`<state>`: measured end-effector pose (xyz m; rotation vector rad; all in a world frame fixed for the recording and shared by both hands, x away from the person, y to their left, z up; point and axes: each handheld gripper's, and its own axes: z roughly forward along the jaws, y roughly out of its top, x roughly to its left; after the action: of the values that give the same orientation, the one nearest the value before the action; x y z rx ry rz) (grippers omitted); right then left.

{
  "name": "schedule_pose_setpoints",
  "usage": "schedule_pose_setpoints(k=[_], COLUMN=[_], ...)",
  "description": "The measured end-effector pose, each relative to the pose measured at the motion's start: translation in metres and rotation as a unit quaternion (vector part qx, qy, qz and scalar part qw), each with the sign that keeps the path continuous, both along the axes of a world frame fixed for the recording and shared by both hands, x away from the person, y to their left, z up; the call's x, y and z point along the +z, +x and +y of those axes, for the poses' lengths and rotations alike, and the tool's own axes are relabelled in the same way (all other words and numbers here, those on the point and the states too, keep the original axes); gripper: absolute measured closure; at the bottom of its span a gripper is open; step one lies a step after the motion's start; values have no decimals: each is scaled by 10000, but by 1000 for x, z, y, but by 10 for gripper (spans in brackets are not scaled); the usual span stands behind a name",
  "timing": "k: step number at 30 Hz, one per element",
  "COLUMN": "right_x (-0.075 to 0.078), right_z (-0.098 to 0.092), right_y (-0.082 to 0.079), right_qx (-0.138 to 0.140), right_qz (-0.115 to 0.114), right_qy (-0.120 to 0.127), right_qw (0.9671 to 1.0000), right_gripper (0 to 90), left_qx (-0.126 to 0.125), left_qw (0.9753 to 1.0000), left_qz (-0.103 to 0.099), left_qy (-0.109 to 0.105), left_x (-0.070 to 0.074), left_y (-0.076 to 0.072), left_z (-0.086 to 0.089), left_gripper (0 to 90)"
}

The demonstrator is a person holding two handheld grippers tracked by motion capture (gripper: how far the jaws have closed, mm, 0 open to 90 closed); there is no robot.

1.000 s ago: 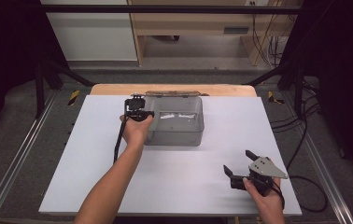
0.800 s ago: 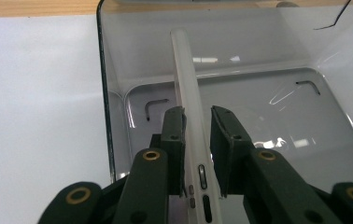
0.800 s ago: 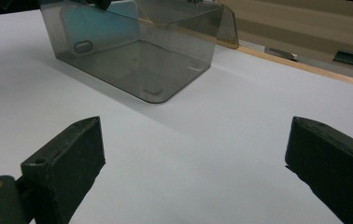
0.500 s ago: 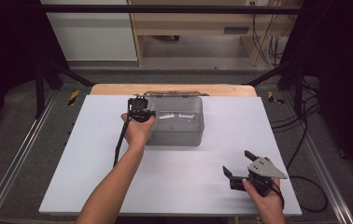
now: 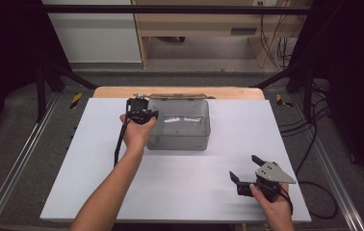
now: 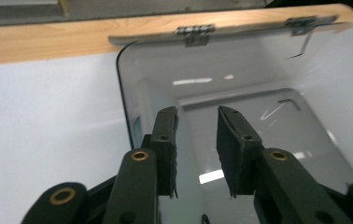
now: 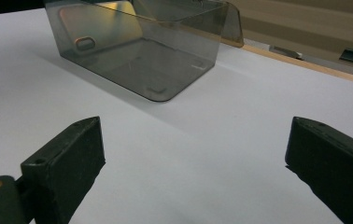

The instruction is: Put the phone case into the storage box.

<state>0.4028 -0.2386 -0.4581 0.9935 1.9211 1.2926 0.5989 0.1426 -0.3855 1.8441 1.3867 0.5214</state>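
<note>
Two grippers on a white table (image 5: 98, 183). Left gripper (image 5: 141, 115) over the clear box's (image 5: 185, 132) left rim, jaws slightly apart, nothing between them. Box at table's far middle, lid hinged back. Right gripper (image 5: 250, 171) near front edge, jaws spread wide, well apart from box.

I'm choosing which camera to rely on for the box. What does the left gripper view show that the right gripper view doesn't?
Left gripper view alone: the metal hinge on the clear box's lid edge, and the left gripper, jaws narrowly parted over the box's open top. Right gripper view alone: the box's outer side wall with its oval handle cutout, and the right gripper, jaws wide apart above the white table. Both share the box, table and wooden edge.
</note>
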Motion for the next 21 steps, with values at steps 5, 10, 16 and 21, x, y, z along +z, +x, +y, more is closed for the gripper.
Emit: schedule_pose_setpoints(k=[5,10,16,21], right_x=[0,0,0,1], right_z=[-1,-2,-5,-5], right_y=[0,1,1,1], right_qx=[-3,-21,-82,-90], right_qz=[-10,17,14,4], right_qy=[32,128,168,149], right_qw=[10000,9999,9998,9998], right_gripper=[50,48,48,48], left_qx=[-147,-198,-223,-438], left_qw=[9994,9984,9964,9920], left_qz=[-306,-526,-806,-1142], left_qy=[65,37,-99,-304], left_x=[8,13,16,21], left_y=[-7,-12,-17,-25], left_z=[2,2,-1,-4], left_gripper=[632,522,334,133])
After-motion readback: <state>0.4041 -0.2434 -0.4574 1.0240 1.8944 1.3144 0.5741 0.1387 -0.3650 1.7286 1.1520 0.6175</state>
